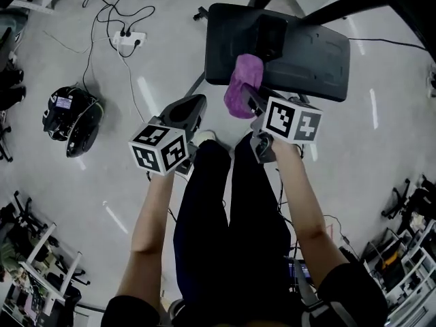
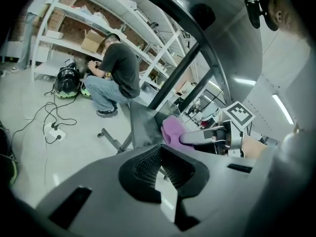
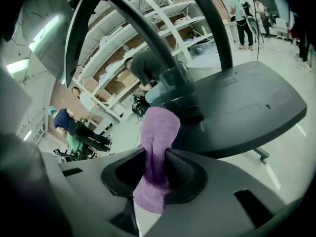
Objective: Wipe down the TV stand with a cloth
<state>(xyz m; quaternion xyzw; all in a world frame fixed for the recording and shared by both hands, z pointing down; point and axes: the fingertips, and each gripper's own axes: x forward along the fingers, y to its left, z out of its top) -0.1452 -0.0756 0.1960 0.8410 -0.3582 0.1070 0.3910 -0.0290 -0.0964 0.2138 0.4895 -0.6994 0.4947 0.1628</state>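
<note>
The purple cloth (image 3: 157, 144) is pinched mid-length between the jaws of the right gripper (image 3: 156, 168), which only the right gripper view shows. Its fuzzy free end stands up ahead of them and a tail hangs behind. In the head view it bunches over the near edge of the dark TV stand (image 1: 310, 60); contact is unclear. The left gripper (image 2: 161, 154), jaws together on nothing, sits left of the right one. Ahead of it a person (image 2: 116, 75) crouches by shelving (image 2: 98, 19). A helmet (image 1: 71, 118) lies farther left.
</note>
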